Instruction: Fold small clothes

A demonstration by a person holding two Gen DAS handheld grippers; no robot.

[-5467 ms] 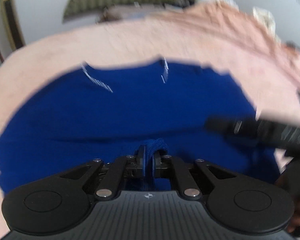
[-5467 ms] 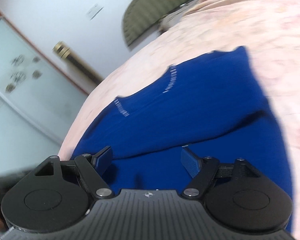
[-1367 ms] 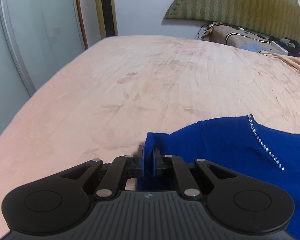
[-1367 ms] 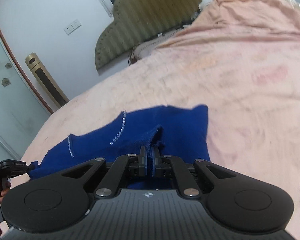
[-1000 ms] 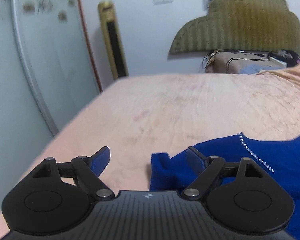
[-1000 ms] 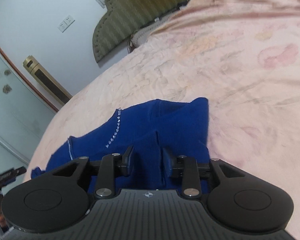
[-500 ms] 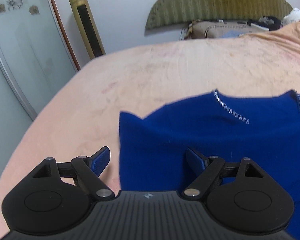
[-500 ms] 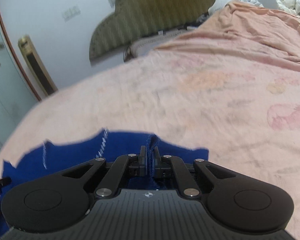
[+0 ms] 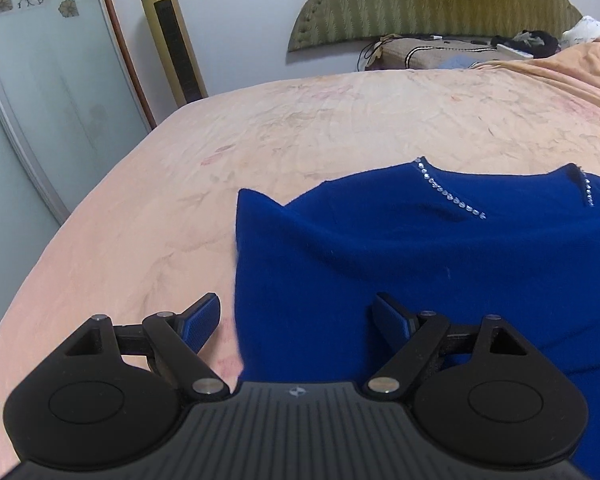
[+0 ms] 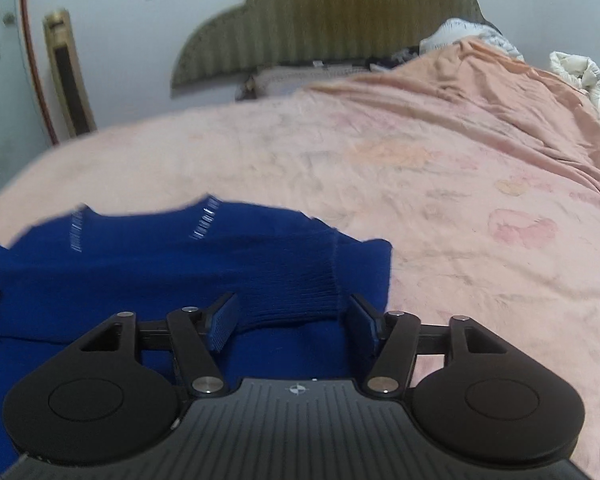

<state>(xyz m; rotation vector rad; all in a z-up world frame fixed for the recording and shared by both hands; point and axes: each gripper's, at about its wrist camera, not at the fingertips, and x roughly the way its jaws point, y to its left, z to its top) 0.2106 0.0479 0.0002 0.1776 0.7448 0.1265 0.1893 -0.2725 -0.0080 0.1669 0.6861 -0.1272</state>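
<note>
A royal-blue knit top (image 9: 400, 248) with rhinestone trim at the neckline lies flat on the pink bed (image 9: 260, 128). My left gripper (image 9: 300, 320) is open and empty, its fingers straddling the garment's left edge. In the right wrist view the same top (image 10: 140, 264) has a ribbed sleeve cuff (image 10: 300, 292) folded over its body. My right gripper (image 10: 292, 320) is open, with the cuff lying between its fingers, not pinched.
A green padded headboard (image 9: 432, 4) and clutter stand at the bed's far end. A gold tower fan (image 9: 172, 32) and a glass sliding door (image 9: 32, 80) are at the left. A bunched peach blanket (image 10: 500, 96) lies at the right.
My right gripper was shut on the sleeve cuff half a second ago and has now opened, leaving the cuff on the garment. My left gripper stays open and has shifted slightly.
</note>
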